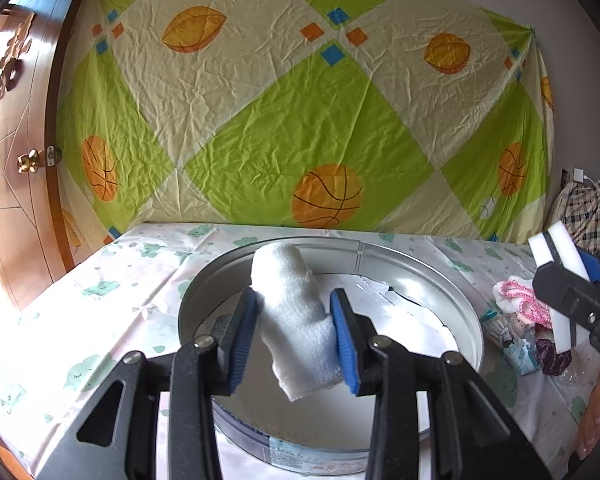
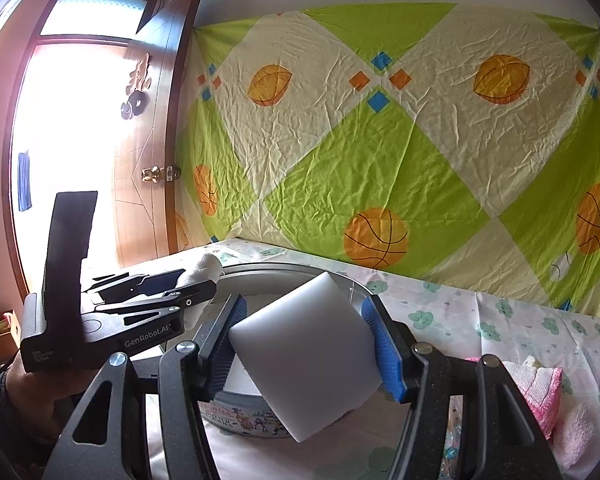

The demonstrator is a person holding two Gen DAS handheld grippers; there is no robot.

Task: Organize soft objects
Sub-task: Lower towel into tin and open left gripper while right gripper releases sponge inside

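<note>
My left gripper (image 1: pixel 296 332) is shut on a rolled white knitted cloth (image 1: pixel 292 312) and holds it over the open round metal tin (image 1: pixel 420 268). The tin has white paper in its bottom. My right gripper (image 2: pixel 304 344) is shut on a white sponge block (image 2: pixel 308 356) above the tin's right rim (image 2: pixel 284 270). In the left wrist view the right gripper (image 1: pixel 572 276) with the sponge (image 1: pixel 560 248) shows at the right edge. In the right wrist view the left gripper (image 2: pixel 188 284) with the cloth (image 2: pixel 204 268) shows at the left.
A pink and white knitted item (image 1: pixel 516 292), a small printed packet (image 1: pixel 516 344) and a dark purple scrunchie (image 1: pixel 552 356) lie right of the tin. A pink towel (image 2: pixel 548 396) lies at the right. A basketball-print sheet (image 1: pixel 300 120) hangs behind the table; a wooden door (image 1: pixel 16 184) stands left.
</note>
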